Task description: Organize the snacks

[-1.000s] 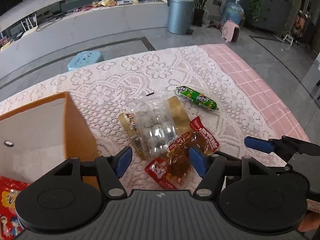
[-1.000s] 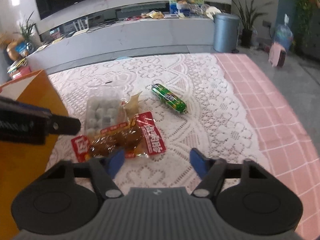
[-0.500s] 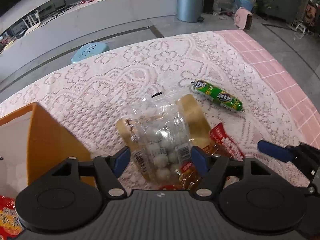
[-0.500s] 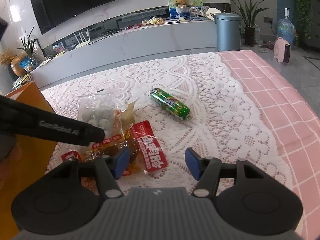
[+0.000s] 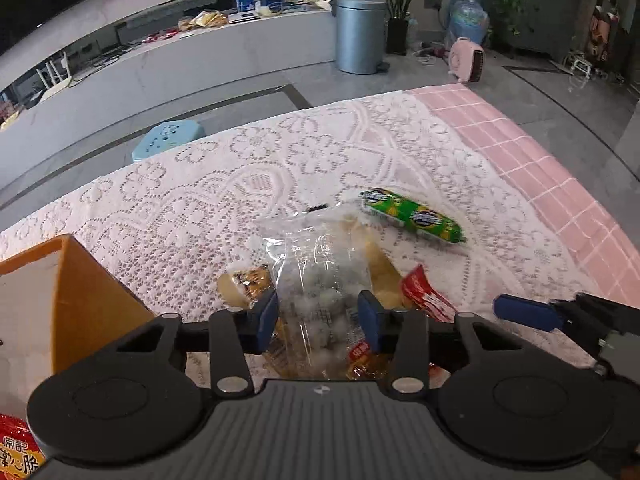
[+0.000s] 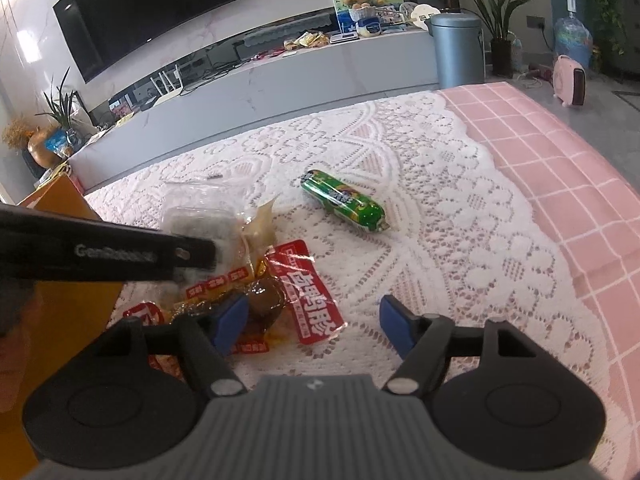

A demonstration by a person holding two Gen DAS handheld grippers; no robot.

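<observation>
The left wrist view is filled at its lower edge by the left gripper, whose two blue pads are set on either side of a clear bag of pale round sweets; the gap between the pads is moderate, narrower than that of the other tool, and the bag's plastic bulges between them, so the bag appears to be pinched, although firm contact on both sides cannot be confirmed. The bag is seen lying partly over a red packet with a dark brown snack, which rests on the white lace tablecloth. A green wrapped sausage is seen lying apart on the lace, beyond and to the right of the bag. An orange cardboard box stands just to the left of the pile, and a red printed pack is glimpsed at the bottom left corner. In the right wrist view, the right gripper is held wide open above the cloth with nothing between its blue pads; its left pad is seen over the edge of the red packet, though contact cannot be judged. The left tool's black finger is seen crossing that view from the left, over the bag. A pink checked cloth is shown under the lace at the right.
</observation>
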